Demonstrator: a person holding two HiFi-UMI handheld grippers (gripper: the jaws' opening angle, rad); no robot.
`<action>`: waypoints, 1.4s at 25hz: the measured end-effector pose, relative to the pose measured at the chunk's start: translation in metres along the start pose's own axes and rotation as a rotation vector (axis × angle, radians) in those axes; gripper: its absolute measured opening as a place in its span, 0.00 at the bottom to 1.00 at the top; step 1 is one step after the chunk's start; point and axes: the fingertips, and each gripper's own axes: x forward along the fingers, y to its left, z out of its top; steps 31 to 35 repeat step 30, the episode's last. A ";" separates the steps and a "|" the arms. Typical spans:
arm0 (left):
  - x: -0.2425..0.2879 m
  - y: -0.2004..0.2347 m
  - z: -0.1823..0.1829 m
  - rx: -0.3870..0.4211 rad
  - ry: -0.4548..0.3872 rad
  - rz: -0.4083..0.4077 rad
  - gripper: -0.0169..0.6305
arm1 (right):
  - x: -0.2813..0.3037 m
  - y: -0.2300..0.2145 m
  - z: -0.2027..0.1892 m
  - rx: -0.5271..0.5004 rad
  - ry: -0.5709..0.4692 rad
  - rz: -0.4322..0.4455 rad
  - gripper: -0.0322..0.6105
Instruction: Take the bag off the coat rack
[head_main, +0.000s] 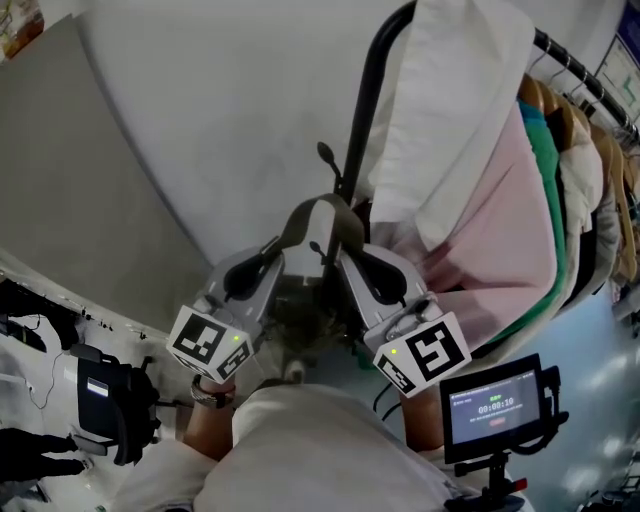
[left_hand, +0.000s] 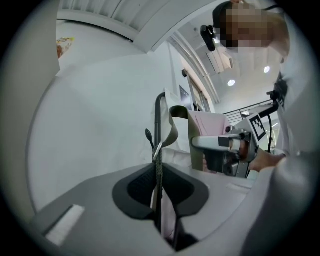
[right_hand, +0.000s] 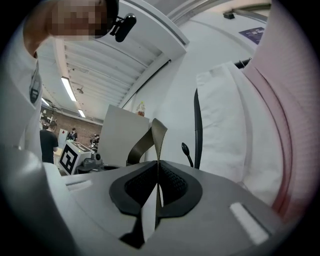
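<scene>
- open room lies to the left and above, where a plain white wall (head_main: 220, 110) and a grey panel (head_main: 60, 170) leave that side free; the right side is crowded with hanging clothes
- the black pole of the coat rack (head_main: 368, 100) rises just behind the grippers and curves over at its top; a small black peg (head_main: 327, 156) sticks out beside it, just above the strap
- the olive strap (head_main: 318, 212) stands as a narrow arch between the two grippers, its crown close under the peg, its two legs running down and apart, one into each claw; whether the crown touches the peg cannot be told
- the dark mottled mass low between the grippers looks like the bag (head_main: 300, 322), though it is mostly hidden; its long axis runs from the strap's crown down toward the person
- the left gripper (left_hand: 158, 182) is pressed onto the strap's left leg: thin webbing, seen edge-on, runs up between the pads to a small metal ring
- the right gripper (right_hand: 157, 187) pinches the right leg, a flat band that twists just above the pads
- a white garment (head_main: 450, 100) drapes just right of the pole, then a pink garment (head_main: 500, 230) and a green garment (head_main: 548, 190), with more hangers along a rail (head_main: 580, 70)
- a monitor (head_main: 495, 405) on a stand sits at lower right, near the right forearm
</scene>
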 end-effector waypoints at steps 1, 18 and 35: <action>-0.004 -0.004 0.001 0.007 0.002 -0.001 0.08 | -0.002 0.005 -0.001 -0.002 0.008 0.004 0.06; -0.002 0.000 -0.002 0.001 -0.001 0.005 0.08 | 0.006 0.001 -0.012 0.003 0.020 0.035 0.06; 0.006 0.004 0.001 -0.013 0.017 -0.010 0.08 | 0.010 -0.007 -0.011 0.010 0.027 0.014 0.06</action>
